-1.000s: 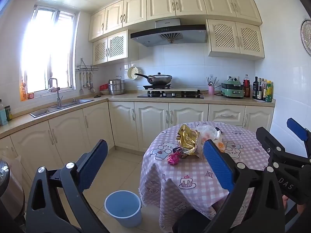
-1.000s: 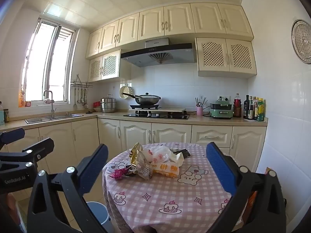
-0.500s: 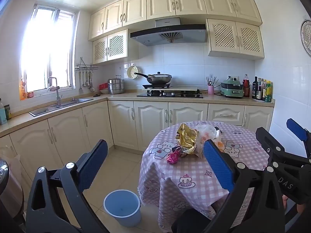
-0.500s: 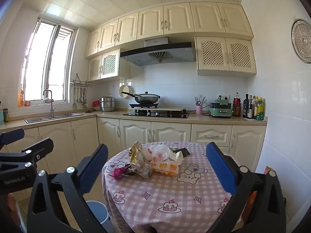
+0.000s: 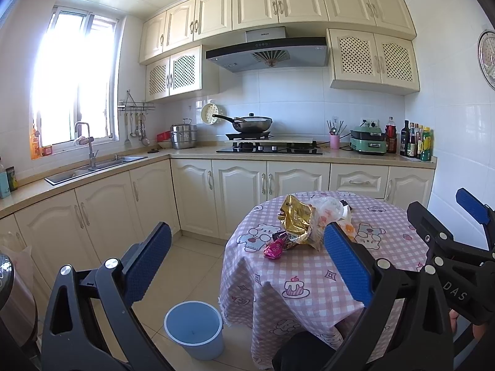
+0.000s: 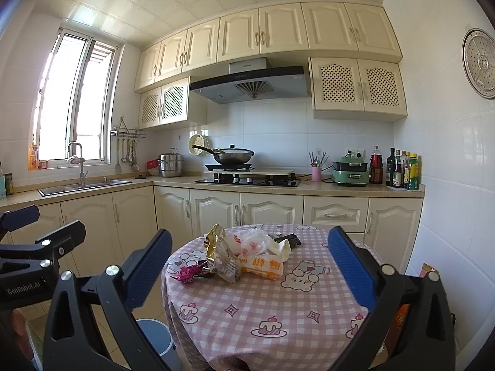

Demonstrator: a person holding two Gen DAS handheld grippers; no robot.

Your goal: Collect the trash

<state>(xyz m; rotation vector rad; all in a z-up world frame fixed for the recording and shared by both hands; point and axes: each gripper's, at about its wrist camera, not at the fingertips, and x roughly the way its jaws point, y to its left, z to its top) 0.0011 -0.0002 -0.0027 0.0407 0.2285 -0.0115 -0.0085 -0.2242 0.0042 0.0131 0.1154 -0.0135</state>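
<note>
A heap of trash lies on the round table with a pink checked cloth (image 6: 278, 303): a gold foil bag (image 5: 295, 216), a clear bag (image 6: 227, 261), a white plastic bag (image 6: 255, 241), an orange-and-white packet (image 6: 263, 266), a pink candy wrapper (image 6: 187, 275) and a dark wrapper (image 6: 286, 241). A light blue bin (image 5: 195, 329) stands on the floor left of the table. My left gripper (image 5: 247, 266) is open and empty, short of the table. My right gripper (image 6: 249, 273) is open and empty, held before the table.
Cream cabinets and a counter run along the back and left walls, with a sink (image 5: 96, 167), a hob with a wok (image 5: 252, 123), a green cooker (image 5: 369, 140) and bottles (image 5: 416, 140). Tiled floor lies left of the table.
Both views have shifted very slightly; the grippers stay open and nothing on the table has moved.
</note>
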